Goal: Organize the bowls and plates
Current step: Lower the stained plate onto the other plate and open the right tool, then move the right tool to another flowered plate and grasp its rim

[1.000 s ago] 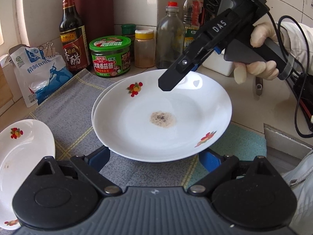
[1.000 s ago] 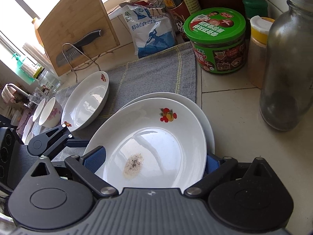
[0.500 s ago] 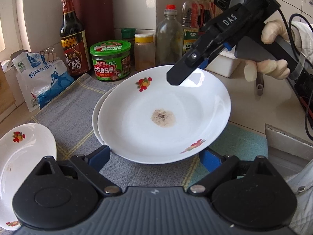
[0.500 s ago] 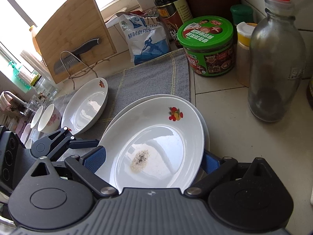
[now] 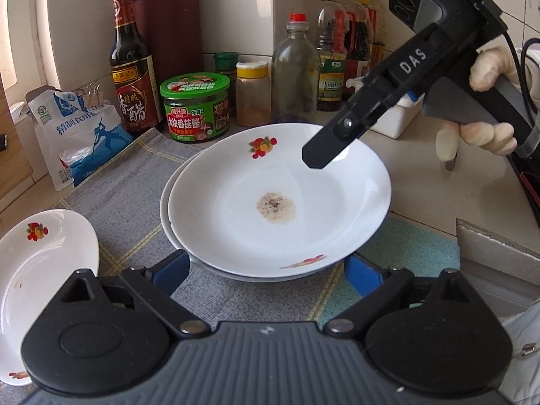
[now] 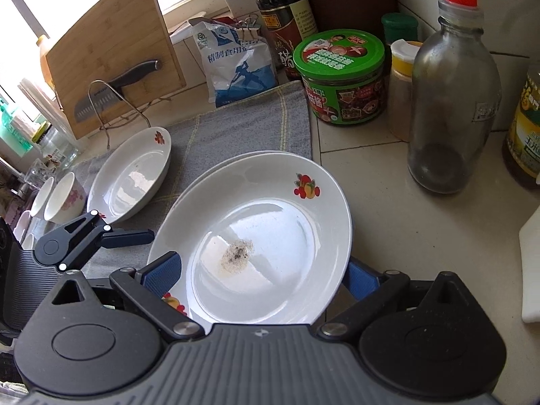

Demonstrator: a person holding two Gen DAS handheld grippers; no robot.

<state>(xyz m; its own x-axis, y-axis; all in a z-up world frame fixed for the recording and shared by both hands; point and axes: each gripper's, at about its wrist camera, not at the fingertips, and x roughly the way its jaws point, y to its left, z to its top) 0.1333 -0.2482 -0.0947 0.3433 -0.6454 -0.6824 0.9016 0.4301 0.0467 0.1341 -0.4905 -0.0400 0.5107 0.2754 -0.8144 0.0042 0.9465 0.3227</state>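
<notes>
A white fruit-print plate with a brown stain (image 5: 280, 202) lies on a second white plate (image 5: 167, 195) on the grey mat; both show in the right wrist view (image 6: 266, 236). My left gripper (image 5: 266, 270) is open, its blue pads at either side of the stack's near rim, and it shows in the right wrist view (image 6: 131, 238). My right gripper (image 6: 263, 273) is open, wide around the stack's rim on the opposite side; its finger (image 5: 337, 138) hangs above the plate. A third plate (image 6: 131, 175) lies to the left, also in the left wrist view (image 5: 37, 280). Small bowls (image 6: 64, 199) stand beyond it.
A green-lidded jar (image 5: 195, 108), vinegar bottle (image 5: 133, 64), glass bottle (image 5: 295, 74), spice jar (image 5: 253, 94) and oil bottles (image 5: 332, 50) crowd the back wall. A salt bag (image 5: 74, 135) stands left. A cutting board with knife (image 6: 111, 54) leans on a wire rack. A white box (image 5: 395, 118) sits right.
The right gripper has pulled back and risen from the plate; its finger now hangs higher over the far rim. The stained plate shifted slightly right on the lower plate.
</notes>
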